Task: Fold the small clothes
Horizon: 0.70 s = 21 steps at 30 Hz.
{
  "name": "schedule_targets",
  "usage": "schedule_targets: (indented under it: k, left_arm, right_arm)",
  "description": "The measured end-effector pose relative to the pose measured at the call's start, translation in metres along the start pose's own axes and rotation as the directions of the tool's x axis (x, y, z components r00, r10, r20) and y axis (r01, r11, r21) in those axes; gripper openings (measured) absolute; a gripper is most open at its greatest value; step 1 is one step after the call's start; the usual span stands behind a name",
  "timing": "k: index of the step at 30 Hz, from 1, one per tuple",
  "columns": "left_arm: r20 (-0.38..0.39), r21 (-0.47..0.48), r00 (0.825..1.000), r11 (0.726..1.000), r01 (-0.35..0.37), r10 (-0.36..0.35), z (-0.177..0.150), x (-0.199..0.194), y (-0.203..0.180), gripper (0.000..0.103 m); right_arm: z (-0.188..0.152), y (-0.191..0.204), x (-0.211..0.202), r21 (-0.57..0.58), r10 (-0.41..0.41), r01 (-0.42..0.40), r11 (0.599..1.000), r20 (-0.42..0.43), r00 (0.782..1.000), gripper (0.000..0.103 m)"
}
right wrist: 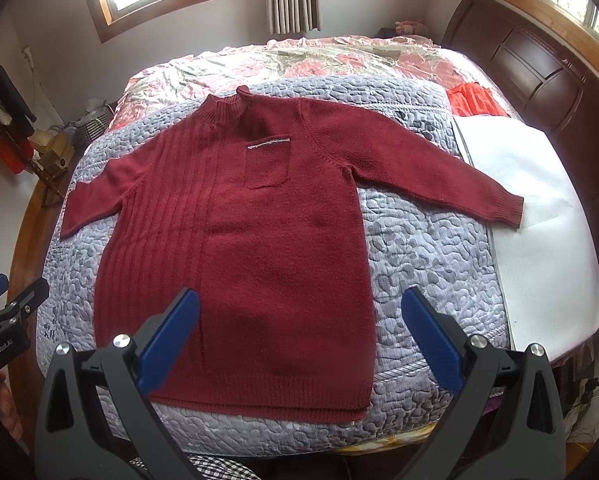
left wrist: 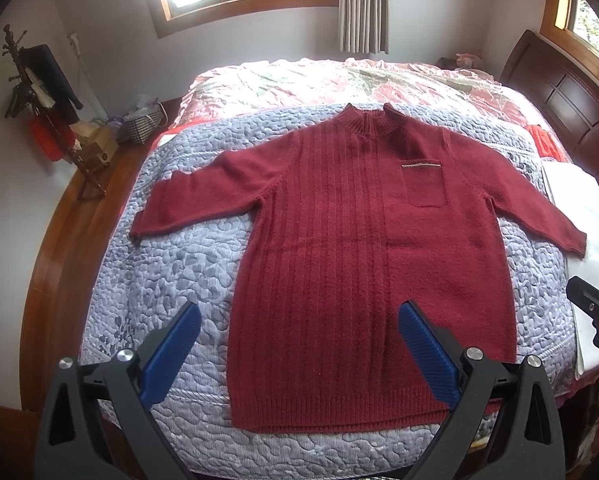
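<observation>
A dark red knit sweater [left wrist: 351,240] [right wrist: 251,240] lies flat and face up on a grey-blue quilt [left wrist: 171,264] [right wrist: 427,248], both sleeves spread out, collar toward the far side, chest pocket [left wrist: 423,184] [right wrist: 267,166] showing. My left gripper [left wrist: 299,320] hovers open above the hem's left half, nothing between its blue pads. Over the hem's right half my right gripper [right wrist: 299,308] also stands open and holds nothing. Each gripper shows at the edge of the other's view: the right gripper [left wrist: 595,300], the left gripper [right wrist: 7,300].
The quilt covers a bed with a floral cover [left wrist: 339,80] behind and a dark wooden headboard [right wrist: 539,64] at right. A white sheet [right wrist: 539,220] lies under the right sleeve's cuff. A coat stand [left wrist: 39,92] and a basket [left wrist: 139,124] sit on the floor at left.
</observation>
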<state>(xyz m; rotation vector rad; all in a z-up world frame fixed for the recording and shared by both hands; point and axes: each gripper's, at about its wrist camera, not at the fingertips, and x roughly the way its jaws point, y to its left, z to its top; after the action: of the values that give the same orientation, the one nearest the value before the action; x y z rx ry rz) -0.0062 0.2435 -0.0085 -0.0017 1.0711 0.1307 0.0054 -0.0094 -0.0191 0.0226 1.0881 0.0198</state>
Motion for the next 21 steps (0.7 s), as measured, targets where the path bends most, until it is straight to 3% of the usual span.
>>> schedule_targets:
  k: [12,21]
  left_arm:
    - [-0.006,-0.002,1.0,1.0,-0.005,0.005,0.0,0.0,-0.005,0.099]
    - [-0.023,0.0,1.0,1.0,-0.017,0.017,0.003,0.01,-0.024,0.099]
  right_arm:
    - [-0.001,-0.006,0.004,0.005,0.006,-0.006,1.0,-0.01,1.0,0.1]
    - [0.003,-0.038,0.02,0.031,0.02,-0.019,0.999,-0.003,1.0,0.1]
